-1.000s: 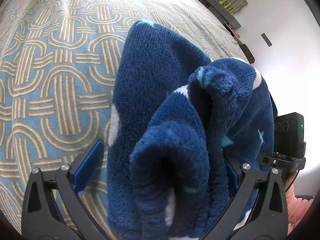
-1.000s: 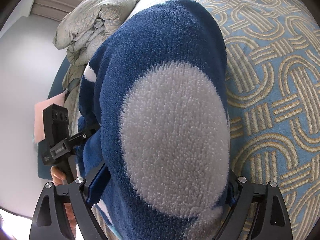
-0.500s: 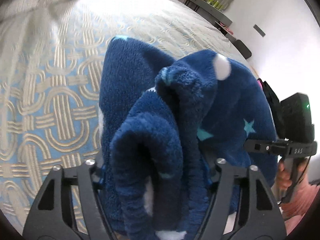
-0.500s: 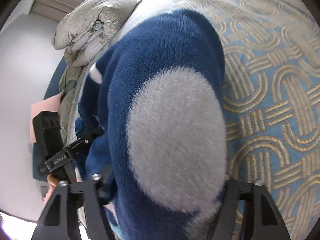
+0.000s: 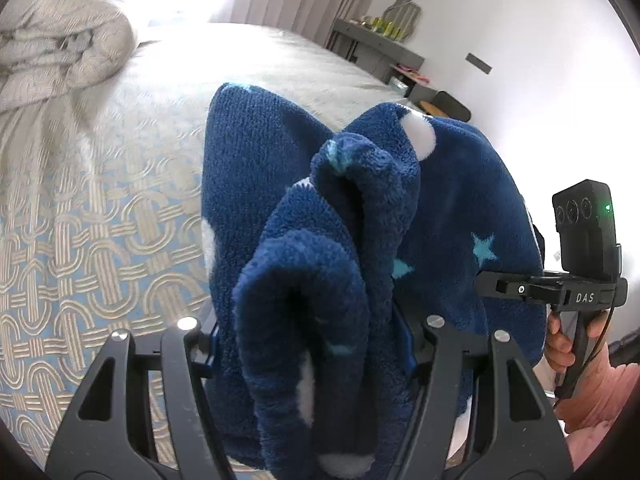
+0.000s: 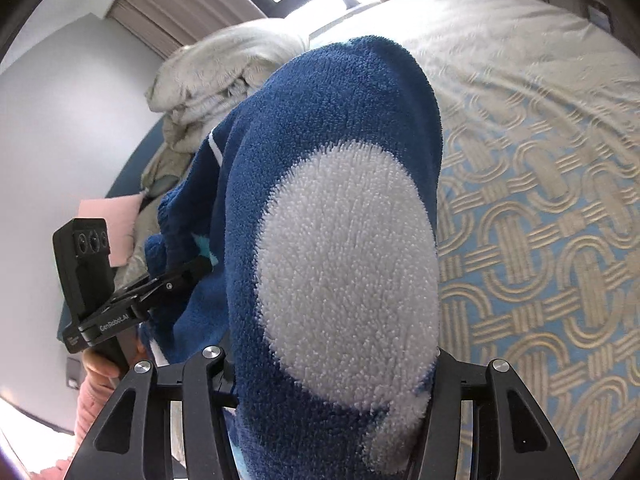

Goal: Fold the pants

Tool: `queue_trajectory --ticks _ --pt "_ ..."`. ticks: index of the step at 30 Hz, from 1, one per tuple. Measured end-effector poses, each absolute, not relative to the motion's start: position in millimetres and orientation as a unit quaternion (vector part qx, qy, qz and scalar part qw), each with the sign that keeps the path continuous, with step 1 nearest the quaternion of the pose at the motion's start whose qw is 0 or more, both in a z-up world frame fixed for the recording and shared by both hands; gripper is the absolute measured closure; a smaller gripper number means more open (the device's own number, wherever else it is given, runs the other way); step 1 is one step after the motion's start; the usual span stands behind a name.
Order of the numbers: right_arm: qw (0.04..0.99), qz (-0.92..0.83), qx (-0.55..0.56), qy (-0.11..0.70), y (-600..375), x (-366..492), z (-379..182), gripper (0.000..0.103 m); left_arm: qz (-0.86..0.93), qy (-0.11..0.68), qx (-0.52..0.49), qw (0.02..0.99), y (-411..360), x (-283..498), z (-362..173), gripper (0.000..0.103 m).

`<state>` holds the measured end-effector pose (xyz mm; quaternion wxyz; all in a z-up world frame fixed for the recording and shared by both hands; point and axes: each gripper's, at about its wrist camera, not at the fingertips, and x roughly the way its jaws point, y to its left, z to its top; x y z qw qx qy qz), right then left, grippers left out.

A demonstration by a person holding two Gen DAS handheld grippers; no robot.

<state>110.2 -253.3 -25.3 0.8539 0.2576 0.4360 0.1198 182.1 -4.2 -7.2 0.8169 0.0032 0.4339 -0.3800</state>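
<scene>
The pants (image 5: 256, 184) are dark blue fleece with white dots and pale blue stars. My left gripper (image 5: 310, 344) is shut on a bunched fold of them and holds it up above the bed. In the right wrist view the pants (image 6: 340, 128) fill the middle, with a large white dot facing the camera. My right gripper (image 6: 332, 376) is shut on another part of the same cloth. The pants hang between the two grippers. The right gripper (image 5: 520, 290) shows in the left wrist view; the left gripper (image 6: 188, 270) shows in the right wrist view. The fingertips are hidden in the fleece.
The bed cover (image 5: 80, 248) is blue with a tan ring pattern and lies below the pants. A rumpled grey duvet (image 5: 52, 40) is piled at the far left; it also shows in the right wrist view (image 6: 216, 68). A grey shelf (image 5: 376, 40) stands by the wall.
Both grippers closed on the pants and lifted them up off the bed. The views tilted upward, so the duvet, window and wall now show.
</scene>
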Motion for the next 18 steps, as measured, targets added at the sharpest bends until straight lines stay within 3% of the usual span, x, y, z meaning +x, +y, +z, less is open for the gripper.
queue_trajectory --ticks 9,18 --pt "0.872 0.102 0.274 0.393 -293.3 53.6 -4.3 0.049 -0.415 0.407 0.011 0.813 -48.4 151.3 20.3 0.038" --pt "0.885 0.058 0.3 0.352 -363.6 -12.8 11.9 0.049 -0.478 0.381 0.063 0.789 -142.1 123.1 45.4 0.038"
